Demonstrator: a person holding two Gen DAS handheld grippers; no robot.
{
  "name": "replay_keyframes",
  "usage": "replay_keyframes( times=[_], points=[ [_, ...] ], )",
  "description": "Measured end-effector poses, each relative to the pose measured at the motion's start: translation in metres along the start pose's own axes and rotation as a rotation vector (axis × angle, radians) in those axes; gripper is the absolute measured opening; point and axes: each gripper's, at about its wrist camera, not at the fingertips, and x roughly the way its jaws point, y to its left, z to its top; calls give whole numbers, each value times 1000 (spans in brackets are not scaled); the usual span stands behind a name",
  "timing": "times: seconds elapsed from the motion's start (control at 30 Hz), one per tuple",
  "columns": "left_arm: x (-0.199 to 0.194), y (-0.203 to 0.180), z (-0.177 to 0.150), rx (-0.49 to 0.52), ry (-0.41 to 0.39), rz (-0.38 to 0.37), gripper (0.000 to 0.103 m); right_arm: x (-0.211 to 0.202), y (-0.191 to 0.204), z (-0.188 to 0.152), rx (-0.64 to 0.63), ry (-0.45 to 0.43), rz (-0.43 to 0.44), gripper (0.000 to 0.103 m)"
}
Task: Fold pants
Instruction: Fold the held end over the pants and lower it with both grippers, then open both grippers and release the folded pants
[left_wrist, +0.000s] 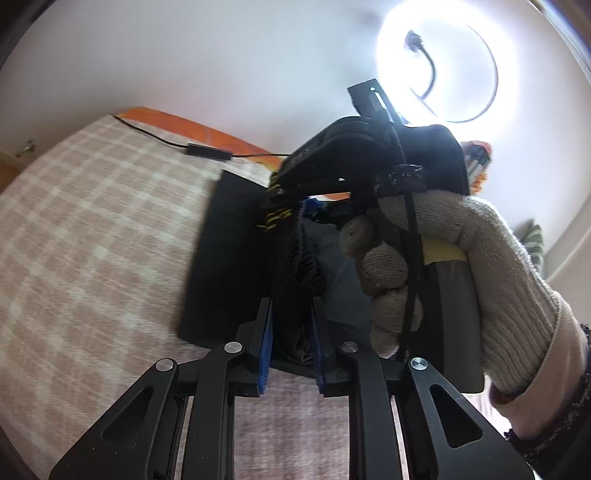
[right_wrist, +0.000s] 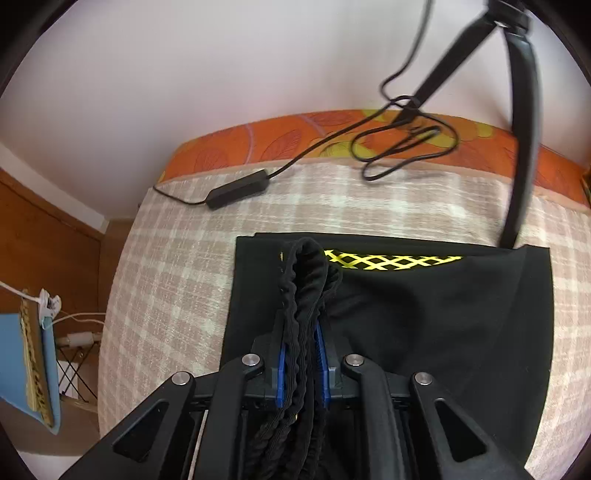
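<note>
Black pants (right_wrist: 424, 314) with a yellow lattice print (right_wrist: 391, 260) lie partly folded on a checked bedspread (right_wrist: 166, 288). My right gripper (right_wrist: 301, 332) is shut on the ribbed elastic waistband (right_wrist: 306, 280), which stands up bunched between the blue pads. My left gripper (left_wrist: 291, 310) is shut on a dark fold of the pants (left_wrist: 221, 258), lifted off the bed. The right gripper's body (left_wrist: 369, 155) and its gloved hand (left_wrist: 443, 266) fill the right of the left wrist view, close beside the left fingers.
A black cable with an inline box (right_wrist: 238, 192) lies across the far bedspread by the orange patterned bed edge (right_wrist: 295, 136). A black stand leg (right_wrist: 521, 147) comes down at the pants' far right corner. A ring light (left_wrist: 439, 62) glares. A wooden floor and hanging blue cloth (right_wrist: 26, 362) lie left.
</note>
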Motion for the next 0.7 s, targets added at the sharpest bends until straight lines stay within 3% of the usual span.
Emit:
replay_keyframes(
  times=[0.07,0.13,0.17,0.2,0.37,0.53,0.7],
  points=[
    [-2,7,1,-23,-4,28,21,3,5,2,-10,7,-1,15],
    [-10,9,0,-22,-13,74,23,5,8,4,-8,16,23,24],
    [-14,10,1,-14,-23,97,23,4,9,5,-10,20,42,38],
    [-19,10,2,-7,-37,108,23,3,12,7,-23,24,70,45],
    [-31,8,8,27,-82,125,28,-24,16,12,-99,-22,178,46],
    [-16,4,15,35,-30,104,28,-63,-13,0,-101,-96,147,46],
    [8,-5,15,99,40,163,28,-87,-60,-35,-96,-144,63,46]
  ],
)
